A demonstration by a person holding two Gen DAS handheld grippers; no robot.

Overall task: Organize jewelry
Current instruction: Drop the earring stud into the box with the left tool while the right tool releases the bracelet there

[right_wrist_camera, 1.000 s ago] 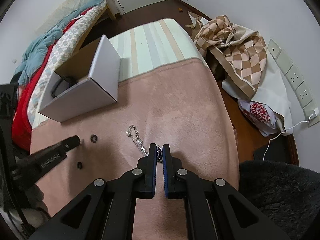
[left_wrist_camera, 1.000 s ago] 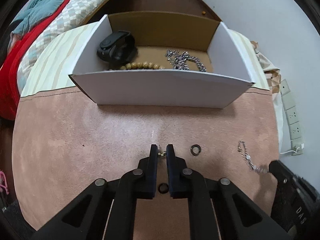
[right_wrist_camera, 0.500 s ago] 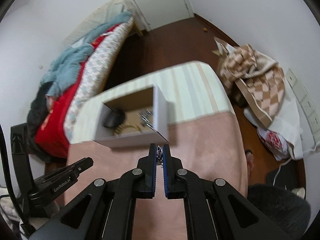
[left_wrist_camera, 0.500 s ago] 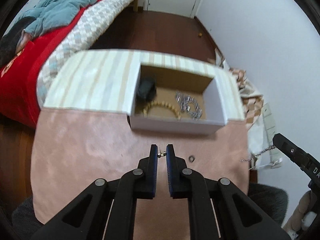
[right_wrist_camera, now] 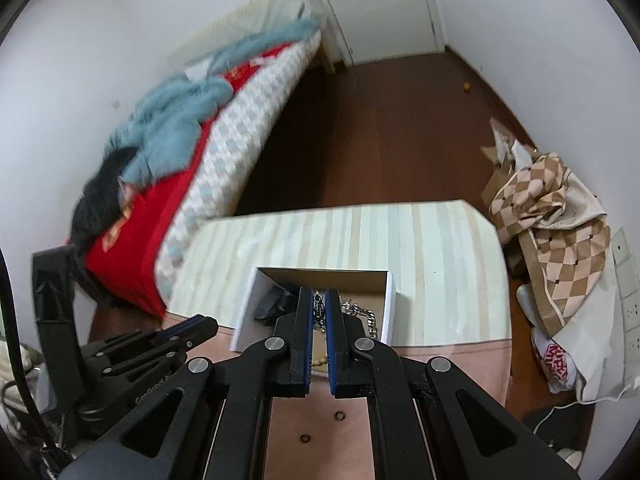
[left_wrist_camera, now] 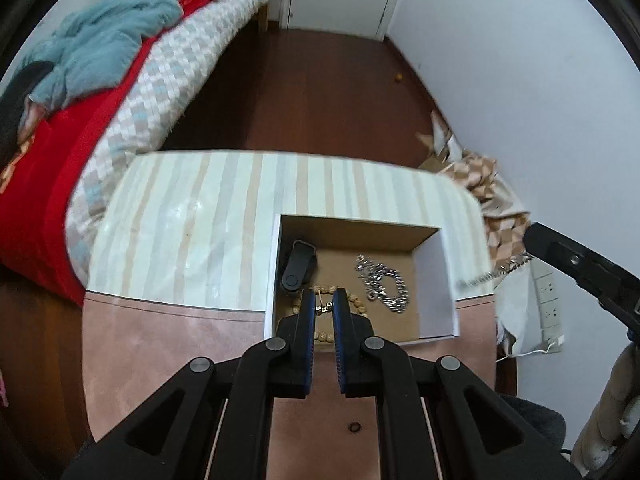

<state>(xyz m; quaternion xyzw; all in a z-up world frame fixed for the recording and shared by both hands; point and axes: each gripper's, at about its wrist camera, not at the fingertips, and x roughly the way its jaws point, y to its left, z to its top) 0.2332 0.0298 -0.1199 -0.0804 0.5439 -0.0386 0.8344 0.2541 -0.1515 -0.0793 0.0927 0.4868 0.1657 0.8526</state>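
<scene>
High over the table, my left gripper (left_wrist_camera: 323, 309) is shut on a small gold-coloured piece (left_wrist_camera: 319, 310), above the near part of an open white box (left_wrist_camera: 434, 280). The box holds a black band (left_wrist_camera: 298, 268), a wooden bead bracelet (left_wrist_camera: 357, 303) and a heavy silver chain (left_wrist_camera: 384, 284). My right gripper (right_wrist_camera: 319, 307) is shut on a thin silver chain (right_wrist_camera: 318, 299) and hangs over the same box (right_wrist_camera: 389, 308). In the left wrist view that thin chain (left_wrist_camera: 494, 271) dangles from the right gripper (left_wrist_camera: 532, 242) beside the box's right wall.
The box stands on a striped cloth (left_wrist_camera: 192, 216) that meets a pink mat (left_wrist_camera: 172, 340). Two small dark rings (right_wrist_camera: 340, 404) (right_wrist_camera: 305, 438) lie on the mat (right_wrist_camera: 448, 354). A bed (left_wrist_camera: 120, 80) is at the left; a checked cloth (right_wrist_camera: 556, 208) and wall sockets (left_wrist_camera: 548, 300) are at the right.
Both grippers rose from the pink mat and moved forward over the box. The thin chain left the mat and now hangs from the right gripper. Both stayed shut.
</scene>
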